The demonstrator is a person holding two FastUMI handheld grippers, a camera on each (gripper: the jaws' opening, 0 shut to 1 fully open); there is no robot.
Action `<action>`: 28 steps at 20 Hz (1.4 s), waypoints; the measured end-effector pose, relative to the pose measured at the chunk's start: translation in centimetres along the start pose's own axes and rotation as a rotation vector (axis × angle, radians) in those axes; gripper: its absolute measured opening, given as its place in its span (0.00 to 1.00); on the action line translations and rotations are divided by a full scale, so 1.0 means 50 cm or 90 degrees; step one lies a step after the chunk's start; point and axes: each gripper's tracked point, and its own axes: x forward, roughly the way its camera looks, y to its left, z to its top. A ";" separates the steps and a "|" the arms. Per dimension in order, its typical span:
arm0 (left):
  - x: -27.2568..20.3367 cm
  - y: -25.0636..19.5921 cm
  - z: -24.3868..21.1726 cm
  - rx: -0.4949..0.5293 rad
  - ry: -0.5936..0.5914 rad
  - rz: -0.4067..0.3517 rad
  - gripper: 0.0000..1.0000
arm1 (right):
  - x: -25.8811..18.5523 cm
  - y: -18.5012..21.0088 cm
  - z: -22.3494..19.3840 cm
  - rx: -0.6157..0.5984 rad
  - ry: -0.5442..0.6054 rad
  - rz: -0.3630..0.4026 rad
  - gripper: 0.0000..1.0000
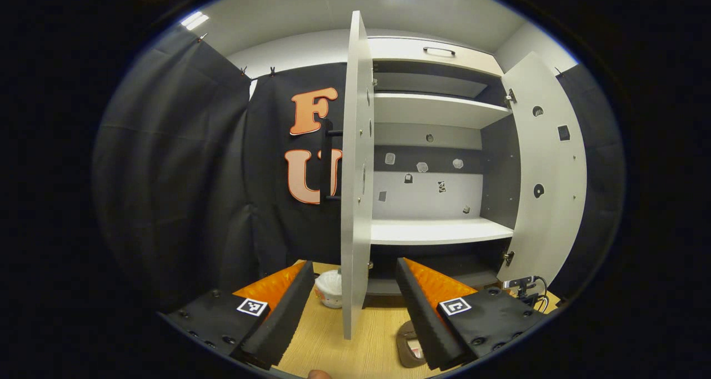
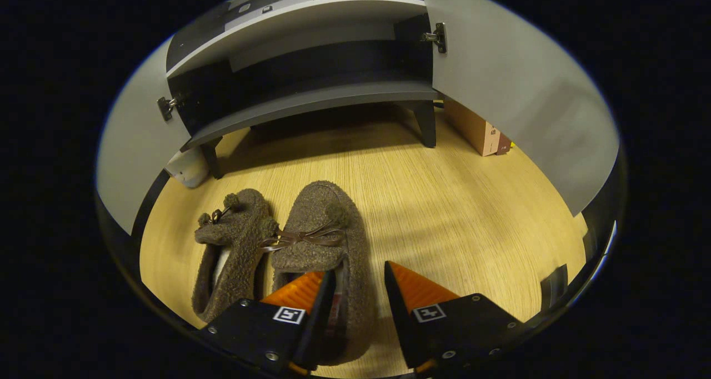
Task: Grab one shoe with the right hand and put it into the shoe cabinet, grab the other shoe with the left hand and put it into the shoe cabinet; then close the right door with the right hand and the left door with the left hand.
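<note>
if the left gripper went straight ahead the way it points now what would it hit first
Most likely the edge of the cabinet's open left door, which stands edge-on between the fingers of the left gripper. Depth is hard to judge; slightly to the right it would pass toward the shelf.

left gripper view: level, facing open shoe cabinet (image 1: 439,145) | right gripper view: tilted down, near floor (image 2: 472,212) (both share cabinet)

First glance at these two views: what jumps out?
In the right gripper view, two fuzzy brown slippers lie side by side on the wooden floor before the shoe cabinet, and the right gripper, open, straddles the right slipper's outer wall. In the left gripper view, the cabinet's white doors stand wide open, the left door edge-on ahead of the open left gripper.
</note>
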 end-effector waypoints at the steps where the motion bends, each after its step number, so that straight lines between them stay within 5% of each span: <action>1: 0.003 0.002 -0.002 0.002 0.000 0.002 0.96 | 0.001 0.001 0.001 0.007 0.003 0.000 0.42; 3: 0.004 0.001 -0.008 0.002 0.003 0.002 0.96 | 0.004 0.008 0.003 0.020 0.007 -0.001 0.19; 7: 0.005 -0.006 -0.020 0.001 0.010 -0.005 0.96 | -0.025 0.016 0.011 0.049 0.015 -0.003 0.01; 16: 0.010 -0.042 -0.015 0.009 -0.010 -0.044 0.96 | -0.182 0.090 0.184 0.051 -0.057 0.035 0.00; 28: 0.028 -0.086 -0.027 0.014 -0.018 -0.087 0.96 | -0.348 0.173 0.588 0.053 -0.195 0.090 0.00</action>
